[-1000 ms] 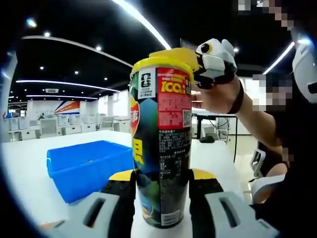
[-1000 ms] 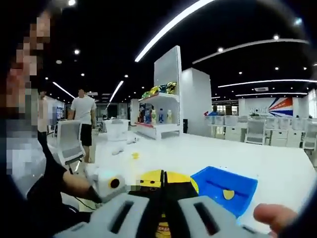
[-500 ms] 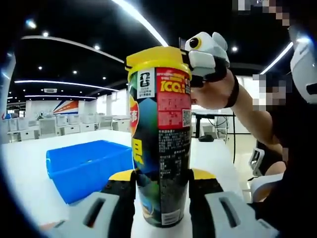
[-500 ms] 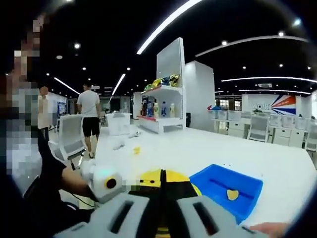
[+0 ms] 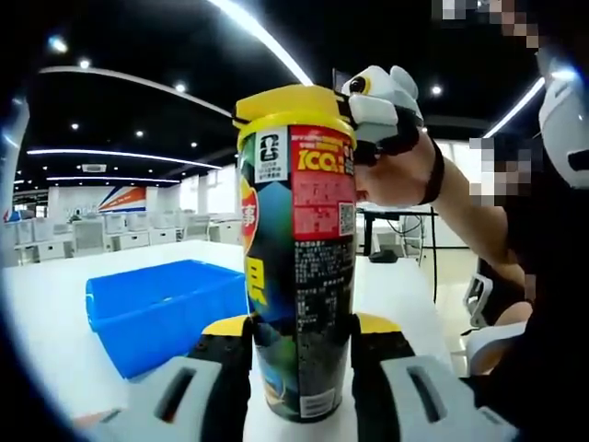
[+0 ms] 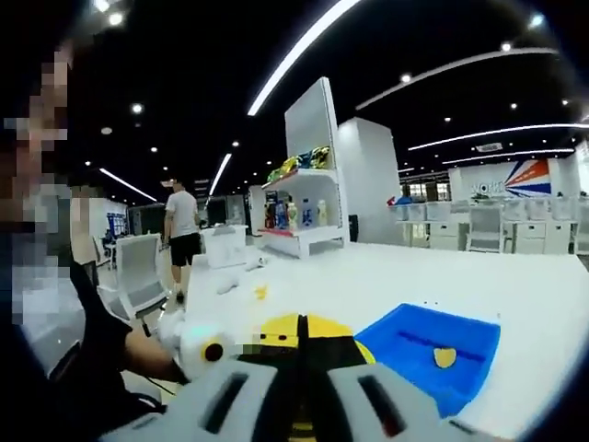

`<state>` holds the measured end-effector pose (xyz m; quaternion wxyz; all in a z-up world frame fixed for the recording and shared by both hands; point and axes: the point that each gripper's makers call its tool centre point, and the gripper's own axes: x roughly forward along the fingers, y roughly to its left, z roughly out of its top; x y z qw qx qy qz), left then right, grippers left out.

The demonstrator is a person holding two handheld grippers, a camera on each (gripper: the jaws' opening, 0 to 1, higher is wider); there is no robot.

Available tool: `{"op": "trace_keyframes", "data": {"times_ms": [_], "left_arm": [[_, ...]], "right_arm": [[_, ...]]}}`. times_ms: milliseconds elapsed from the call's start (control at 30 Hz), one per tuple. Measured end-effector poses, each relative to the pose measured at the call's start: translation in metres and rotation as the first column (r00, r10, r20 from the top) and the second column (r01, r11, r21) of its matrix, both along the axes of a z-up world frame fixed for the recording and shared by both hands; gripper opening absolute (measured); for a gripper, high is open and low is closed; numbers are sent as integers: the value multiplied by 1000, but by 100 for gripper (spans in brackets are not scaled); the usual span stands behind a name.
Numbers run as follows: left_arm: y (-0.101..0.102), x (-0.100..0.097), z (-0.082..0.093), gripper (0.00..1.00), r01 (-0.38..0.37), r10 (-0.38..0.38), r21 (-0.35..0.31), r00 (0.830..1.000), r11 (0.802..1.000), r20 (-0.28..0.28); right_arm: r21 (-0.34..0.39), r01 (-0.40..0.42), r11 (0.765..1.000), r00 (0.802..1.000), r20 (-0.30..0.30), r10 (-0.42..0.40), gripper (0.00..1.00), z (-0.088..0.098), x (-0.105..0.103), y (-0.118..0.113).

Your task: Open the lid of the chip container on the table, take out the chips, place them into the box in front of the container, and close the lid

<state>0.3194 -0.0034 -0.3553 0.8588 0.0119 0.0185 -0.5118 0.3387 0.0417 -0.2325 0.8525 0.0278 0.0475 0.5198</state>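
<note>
yellow plastic caps the chip container [image 5: 297,267], which stands upright on the white table [image 5: 55,304], its long axis vertical. the left gripper [image 5: 299,354] is clamped on the lower part of the can, 1 jaw on each side, steadying it. the right gripper [image 5: 363,115] comes in at the top from the right and pinches the near edge of the yellow lid [image 5: 290,99]; in the right gripper view its own jaws [image 6: 299,391] are pressed together over the lid [image 6: 308,333], looking down across it.

the lid sits on the rim, slightly tilted perhaps, though whether it is fully seated i cannot tell. my reading: this is the closing step, and the move turns on the lid lying square over the can's mouth, directly above the left gripper's hold, so a push should go straight down the can's axis.

the blue box [image 5: 161,308] lies just beyond the can on the table, with 1 chip [image 6: 444,357] inside it.
</note>
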Motion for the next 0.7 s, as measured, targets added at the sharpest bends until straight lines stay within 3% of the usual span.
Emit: {"op": "trace_keyframes", "data": {"times_ms": [67, 100, 167, 200, 233, 267, 300, 333, 400, 467, 500, 533, 600, 700], "left_arm": [[0, 0, 0, 43, 0, 0, 0, 1000, 1000, -1], [0, 0, 0, 43, 1, -1, 1, 1000, 1000, -1], [0, 0, 0, 43, 0, 0, 1, 1000, 1000, -1], [0, 0, 0, 43, 0, 0, 2, 1000, 1000, -1], [0, 0, 0, 43, -1, 1, 2, 1000, 1000, -1], [0, 0, 0, 43, -1, 1, 2, 1000, 1000, -2], [0, 0, 0, 43, -2, 2, 3, 1000, 1000, -2], [-1, -1, 1, 43, -1, 2, 3, 1000, 1000, -2], [-1, -1, 0, 43, 0, 0, 4, 1000, 1000, -2], [-1, -1, 0, 43, 1, -1, 1, 1000, 1000, -4], [-1, -1, 0, 43, 1, -1, -1, 1000, 1000, -5], [-1, -1, 0, 43, 1, -1, -4, 1000, 1000, -6], [0, -1, 0, 43, 2, -2, -12, 1000, 1000, -7], [-1, -2, 0, 43, 4, -4, -20, 1000, 1000, -10]], "right_arm": [[-15, -4, 1000, 997, 73, 5, 1, 2, -2, 1], [-8, -5, 1000, 998, 59, 6, 2, 3, -3, 0], [116, 87, 989, 994, 57, -94, 1, 25, 12, -13], [206, 138, 969, 985, 75, -156, 1, 44, 23, -26], [243, 156, 957, 984, 48, -172, 1, 50, 27, -33], [238, 144, 960, 989, -16, -144, 1, 48, 28, -35], [232, 135, 963, 991, -29, -132, 1, 47, 27, -34], [178, 124, 976, 992, -49, -117, 1, 38, 26, -32], [61, 133, 989, 991, -18, -132, 1, 21, 26, -29], [-81, 153, 985, 988, 18, -152, 1, -3, 27, -27], [-95, 186, 978, 983, 29, -184, 1, -8, 27, -29], [-64, 168, 984, 979, 127, -159, 1, 3, 26, -23], [-98, 189, 977, 968, 187, -168, 1, 0, 23, -23], [-72, 120, 990, 982, 157, -107, 1, -1, 12, -11]]}}
